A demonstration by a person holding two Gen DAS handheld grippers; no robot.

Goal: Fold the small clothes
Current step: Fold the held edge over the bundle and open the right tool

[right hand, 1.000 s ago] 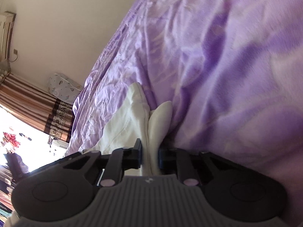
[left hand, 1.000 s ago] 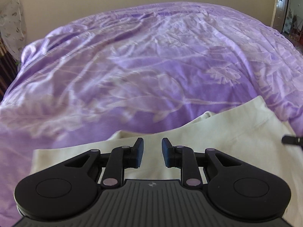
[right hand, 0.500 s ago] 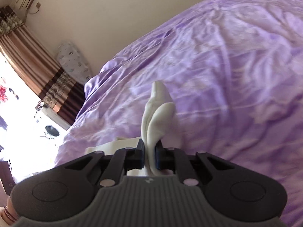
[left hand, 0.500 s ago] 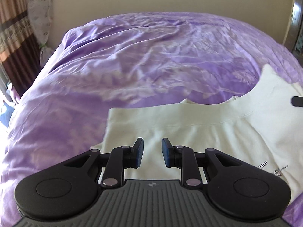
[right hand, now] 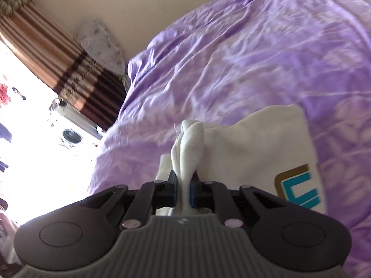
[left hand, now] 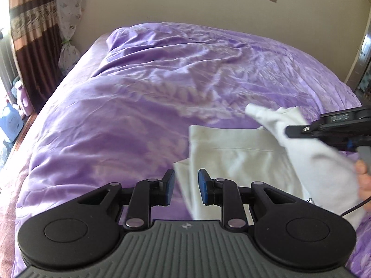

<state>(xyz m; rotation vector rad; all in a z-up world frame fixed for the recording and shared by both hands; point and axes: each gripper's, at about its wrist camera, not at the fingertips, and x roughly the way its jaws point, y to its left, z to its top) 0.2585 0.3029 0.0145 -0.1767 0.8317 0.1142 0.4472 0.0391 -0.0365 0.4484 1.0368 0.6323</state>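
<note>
A cream-white T-shirt (left hand: 231, 157) lies on the purple bedcover (left hand: 139, 115). My left gripper (left hand: 184, 185) hovers over the shirt's left edge, open; the edge shows in the gap below the pads, not pinched. My right gripper (right hand: 184, 180) is shut on a bunched fold of the shirt (right hand: 189, 143), which sticks up between its pads. In the left wrist view the right gripper (left hand: 289, 131) comes in from the right, holding that fold lifted above the flat part. A teal and brown print (right hand: 299, 190) shows on the shirt.
A person's hand (left hand: 364, 180) grips the right tool's handle. The bed's left edge drops to a floor with blue bottles (left hand: 11, 122). A striped brown curtain (left hand: 30, 34) and a patterned bag (left hand: 68, 18) stand at the far left by the wall.
The right gripper has risen and swung across with the fold, which now hangs over the flat shirt. The left gripper has shifted left, so the shirt sits further right in its view.
</note>
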